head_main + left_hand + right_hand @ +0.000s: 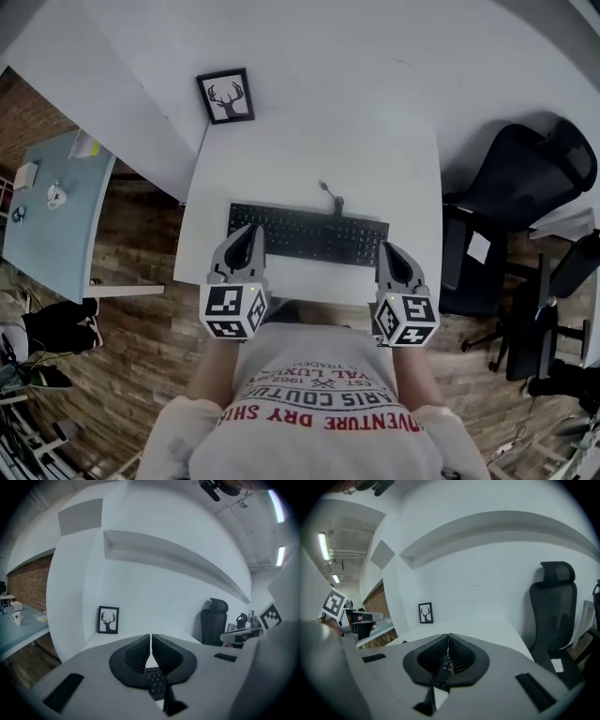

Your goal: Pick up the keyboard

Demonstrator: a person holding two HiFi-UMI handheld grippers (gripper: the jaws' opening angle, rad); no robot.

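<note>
– On the white desk (319, 159) right in front of us, the black keyboard (309, 234) is lying flat, close to the front edge, with its cable (330, 197) running off the back side. So we haven't lifted it yet, right?

– Yep, it's flat on the desk. Our left claw (251, 231) sits over the keyboard's left end and our right claw (389, 251) is at the right end, one at each side. From the head view we honestly can't say if either is actually touching it.

– What are the jaws doing?

– Both claws are fully closed, tips pressed together with nothing pinched between them. In each gripper view we only see some keys showing below the closed jaws, so the keyboard is under them, not in them.

– Anything else around?

– A little framed deer picture (226, 96) stands at the back left corner of the desk against the wall, well apart from the keyboard. A black office chair (534, 178) is off to our right, and a light blue table (66, 244) with a mug (56, 195) on it is to our left.
</note>
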